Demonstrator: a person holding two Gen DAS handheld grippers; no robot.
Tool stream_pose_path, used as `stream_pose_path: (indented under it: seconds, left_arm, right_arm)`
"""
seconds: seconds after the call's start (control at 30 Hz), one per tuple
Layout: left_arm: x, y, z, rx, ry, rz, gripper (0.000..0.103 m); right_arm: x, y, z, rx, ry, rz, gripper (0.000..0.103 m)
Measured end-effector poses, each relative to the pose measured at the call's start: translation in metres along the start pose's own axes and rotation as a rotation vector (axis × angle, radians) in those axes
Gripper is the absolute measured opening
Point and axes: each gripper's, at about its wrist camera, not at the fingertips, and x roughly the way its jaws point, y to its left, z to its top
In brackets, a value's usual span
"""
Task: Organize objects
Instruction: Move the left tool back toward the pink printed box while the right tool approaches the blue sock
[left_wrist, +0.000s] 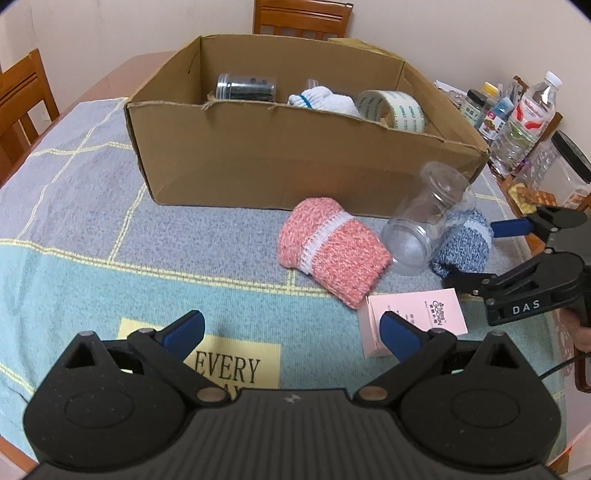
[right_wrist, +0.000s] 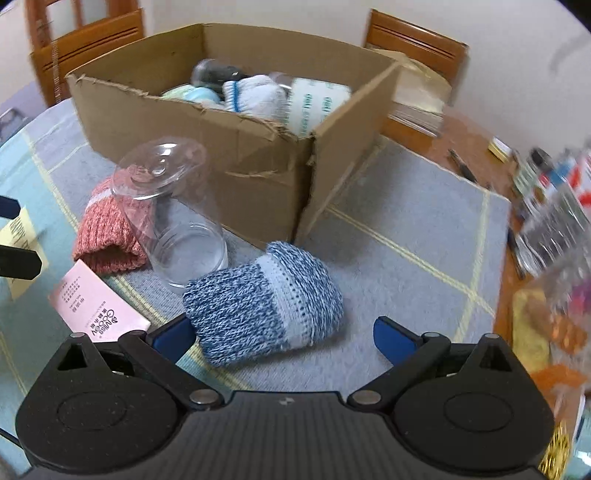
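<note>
My left claw is spread wide over the worktop with nothing in it, its right finger just over the edge of the little pink box. Moving right, I've got the pink knitted roll, then the clear jar tipped over between it and the blue knitted roll, all in front of the cardboard box. My right claw is also gaping, its fingers either side of the blue roll's near end, not clamped.

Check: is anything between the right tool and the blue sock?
Nothing visible. The right tool is open with the blue sock directly ahead; the clear jar lies beyond the sock, touching it.
</note>
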Motion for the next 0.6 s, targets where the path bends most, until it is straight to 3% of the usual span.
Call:
stream_pose_path:
  seconds: [0.37,0.6]
  left_arm:
    - [-0.007,0.005,-0.007,-0.009,-0.003,0.029,0.101]
    - [-0.009,-0.001,-0.006,0.036,-0.019,-0.022,0.101]
  right_arm:
    - [0.020,-0.005,0.010,-0.050,-0.006,0.076,0.103]
    - [0.022,-0.015,0.008,-0.035,-0.010,0.096,0.103]
